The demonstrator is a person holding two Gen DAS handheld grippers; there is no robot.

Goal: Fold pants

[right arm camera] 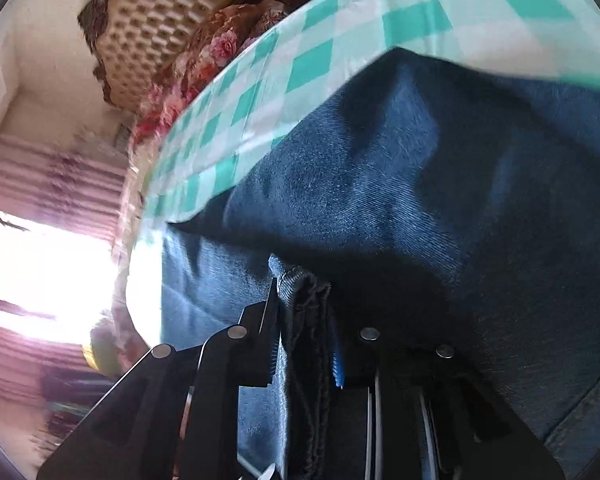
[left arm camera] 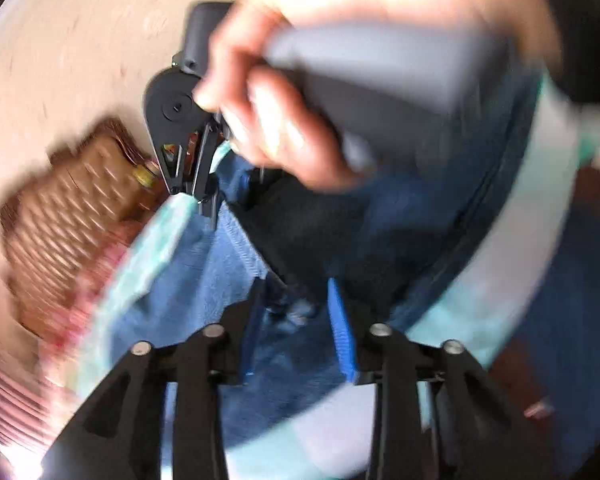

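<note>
Over the checked green-and-white cloth [right arm camera: 340, 40], I have the blue denim pants [right arm camera: 400, 184] lifted and draped. My right gripper [right arm camera: 306, 320] is pinching a bunched hem of them between its pads. My left gripper [left arm camera: 300, 320] looks parted around denim, though blur keeps me from telling whether it grips. A tufted headboard [right arm camera: 160, 20] stands beyond.

Blurred view, left gripper [left arm camera: 300, 316] at six o'clock with denim between its blue pads, jeans [left arm camera: 228, 268] across checked cloth [left arm camera: 540, 220], right hand [left arm camera: 276, 120] gripping right gripper [left arm camera: 204, 196] at eleven o'clock, tufted headboard [left arm camera: 72, 208] at nine o'clock
</note>
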